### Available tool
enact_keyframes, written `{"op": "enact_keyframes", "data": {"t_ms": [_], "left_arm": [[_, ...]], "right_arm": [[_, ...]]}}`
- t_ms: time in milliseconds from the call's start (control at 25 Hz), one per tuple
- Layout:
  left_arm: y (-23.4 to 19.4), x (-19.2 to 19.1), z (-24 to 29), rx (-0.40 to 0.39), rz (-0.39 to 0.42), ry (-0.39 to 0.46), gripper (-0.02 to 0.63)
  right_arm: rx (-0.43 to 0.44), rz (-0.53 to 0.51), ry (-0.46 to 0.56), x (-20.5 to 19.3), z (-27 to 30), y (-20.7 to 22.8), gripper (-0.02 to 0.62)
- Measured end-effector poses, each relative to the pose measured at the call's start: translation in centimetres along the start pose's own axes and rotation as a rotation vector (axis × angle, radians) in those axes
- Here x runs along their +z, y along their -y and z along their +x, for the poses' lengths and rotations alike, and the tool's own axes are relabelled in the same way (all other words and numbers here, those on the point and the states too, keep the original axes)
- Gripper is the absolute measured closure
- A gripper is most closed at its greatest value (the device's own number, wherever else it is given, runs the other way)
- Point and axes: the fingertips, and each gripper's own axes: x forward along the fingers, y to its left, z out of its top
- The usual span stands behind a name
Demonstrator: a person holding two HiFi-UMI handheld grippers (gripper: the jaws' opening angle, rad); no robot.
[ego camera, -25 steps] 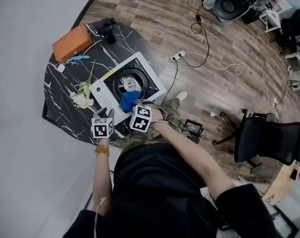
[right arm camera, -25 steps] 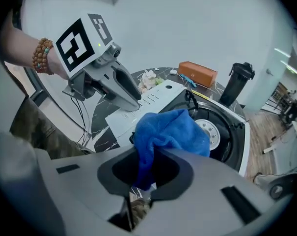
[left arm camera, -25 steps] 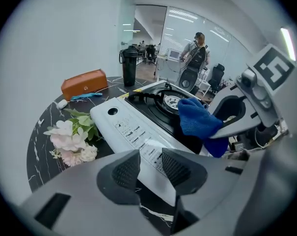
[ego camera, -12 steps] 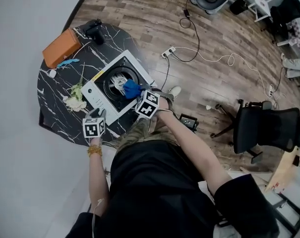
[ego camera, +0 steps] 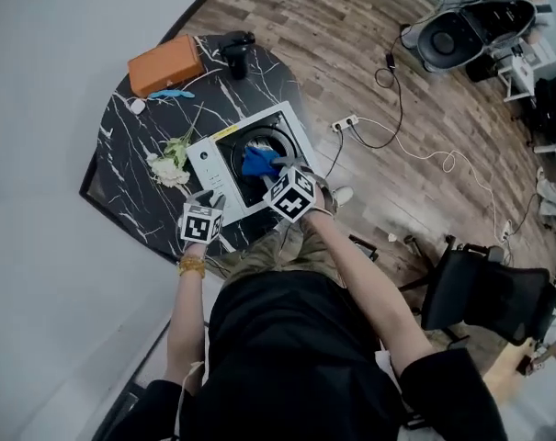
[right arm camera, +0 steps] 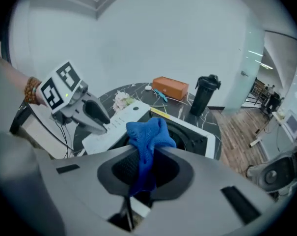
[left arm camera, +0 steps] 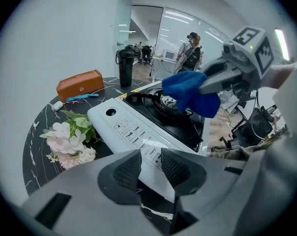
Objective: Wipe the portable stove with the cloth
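Note:
A white portable stove (ego camera: 211,159) with a black burner well sits on the round black marble table (ego camera: 121,168). My right gripper (ego camera: 276,168) is shut on a bunched blue cloth (ego camera: 256,161) and holds it just above the burner. In the right gripper view the cloth (right arm camera: 148,134) rises from between the pads of that gripper (right arm camera: 146,154). My left gripper (ego camera: 211,198) is at the stove's near front corner. Its jaws (left arm camera: 147,156) stand a little apart, and the white control panel (left arm camera: 128,124) shows through the gap with nothing pinched.
Pale artificial flowers (ego camera: 172,165) lie left of the stove. An orange case (ego camera: 165,64) and a black flask (ego camera: 236,49) stand at the table's far side. Cables and a power strip (ego camera: 346,122) lie on the wood floor, and an office chair (ego camera: 484,292) stands to the right.
My right gripper has lifted the cloth from the stove's near edge and carried it over the burner. The left gripper has stayed at the front corner.

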Motion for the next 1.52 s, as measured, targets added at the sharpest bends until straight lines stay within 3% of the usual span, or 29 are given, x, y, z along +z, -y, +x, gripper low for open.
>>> {"op": "enact_keyframes", "data": {"t_ms": [200, 360, 440, 720, 840, 880, 1200, 1520], "left_arm": [[0.0, 0.0, 0.2, -0.003, -0.008, 0.017, 0.477], [-0.3, 0.8, -0.1, 0.003, 0.007, 0.030, 0.480], [-0.5, 0.9, -0.2, 0.002, 0.004, 0.037, 0.485], [-0.6, 0.9, -0.4, 0.008, -0.010, 0.046, 0.494], [-0.7, 0.8, -0.3, 0.006, -0.003, 0.047, 0.494], [-0.7, 0.7, -0.3, 0.007, -0.001, 0.046, 0.494], [-0.8, 0.6, -0.2, 0.017, -0.001, 0.042, 0.494], [-0.8, 0.8, -0.2, 0.016, 0.000, 0.043, 0.495]], "right_arm": [[0.029, -0.081, -0.052, 5.9, 5.5, 2.4, 0.561], [0.057, -0.063, -0.145, 6.5, 9.0, 4.3, 0.561], [0.056, -0.116, -0.150, 7.1, 9.7, 3.4, 0.561], [-0.185, -0.591, -0.148, 5.2, 10.0, 0.9, 0.561], [-0.222, -0.844, -0.186, 4.0, 10.5, -1.1, 0.561], [-0.214, -0.882, -0.192, 3.6, 10.8, -1.9, 0.561], [0.110, -0.643, -0.272, 2.7, 10.5, -6.0, 0.561], [0.488, -0.664, -0.259, -0.4, 5.7, -9.8, 0.561]]}}
